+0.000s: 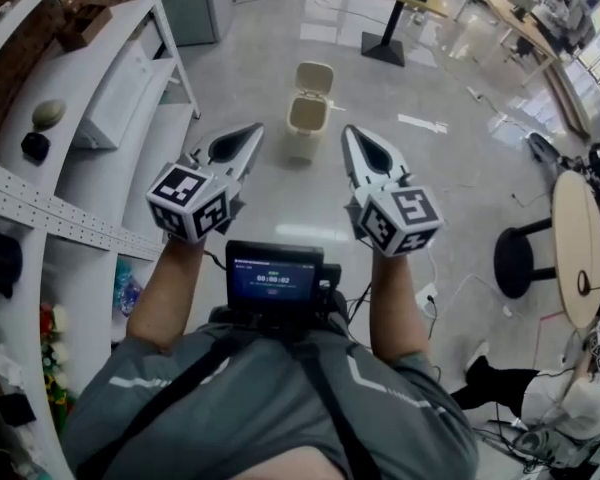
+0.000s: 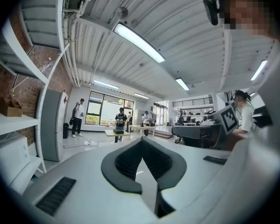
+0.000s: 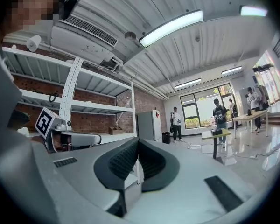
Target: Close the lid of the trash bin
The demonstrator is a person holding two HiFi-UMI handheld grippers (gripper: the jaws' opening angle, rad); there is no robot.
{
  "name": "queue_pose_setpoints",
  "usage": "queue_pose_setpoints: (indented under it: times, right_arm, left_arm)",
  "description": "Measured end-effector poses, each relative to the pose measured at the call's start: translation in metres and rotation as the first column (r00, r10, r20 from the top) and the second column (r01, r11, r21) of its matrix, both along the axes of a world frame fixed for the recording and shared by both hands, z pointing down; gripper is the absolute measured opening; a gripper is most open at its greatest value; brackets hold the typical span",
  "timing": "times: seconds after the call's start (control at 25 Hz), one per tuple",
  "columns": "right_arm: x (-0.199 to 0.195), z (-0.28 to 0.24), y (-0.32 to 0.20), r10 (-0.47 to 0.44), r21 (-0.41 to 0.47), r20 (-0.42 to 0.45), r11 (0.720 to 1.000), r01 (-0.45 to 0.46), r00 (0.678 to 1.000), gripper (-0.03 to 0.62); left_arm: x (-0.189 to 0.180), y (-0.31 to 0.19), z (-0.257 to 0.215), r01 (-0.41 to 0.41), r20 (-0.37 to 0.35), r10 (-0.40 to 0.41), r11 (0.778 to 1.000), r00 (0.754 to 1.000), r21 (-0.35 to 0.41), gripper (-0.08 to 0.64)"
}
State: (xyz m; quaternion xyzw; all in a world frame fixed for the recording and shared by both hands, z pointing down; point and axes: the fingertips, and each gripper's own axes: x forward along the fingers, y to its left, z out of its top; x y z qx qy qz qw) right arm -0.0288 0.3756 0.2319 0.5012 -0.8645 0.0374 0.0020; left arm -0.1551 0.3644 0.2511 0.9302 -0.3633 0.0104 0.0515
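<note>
While trash bin point(image 1: 307, 128) stands upright, lid point(image 1: 315, 76) raised rearward

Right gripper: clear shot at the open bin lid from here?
Probably yes, but not from where it is. The right gripper, jaws shut and empty, is held up short of the trash bin, whose lid stands open. Only bare floor lies between, so nothing blocks it.

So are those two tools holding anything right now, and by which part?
Nothing is held. The left tool and right tool are both shut and empty; the trash bin stands apart, its lid open.
</note>
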Motion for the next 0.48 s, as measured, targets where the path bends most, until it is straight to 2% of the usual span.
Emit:
queue_pose_setpoints:
  times: [0.2,0.48]
  right_arm:
    - [0.061,-0.011,-0.06,-0.029,0.008,0.024,1.0,0.028,0.999,-0.012]
    - [0.091,-0.008,-0.112,-0.047,-0.006,0.041,0.999,0.048,0.998,-0.012]
  left_arm:
    - [0.057,-0.061,-0.01,-0.005,-0.016,0.005,1.0,1.0,-0.005,0.0]
    - [0.088,-0.108,-0.011,0.013,-0.008,-0.013,1.0,1.0,-0.019,0.0]
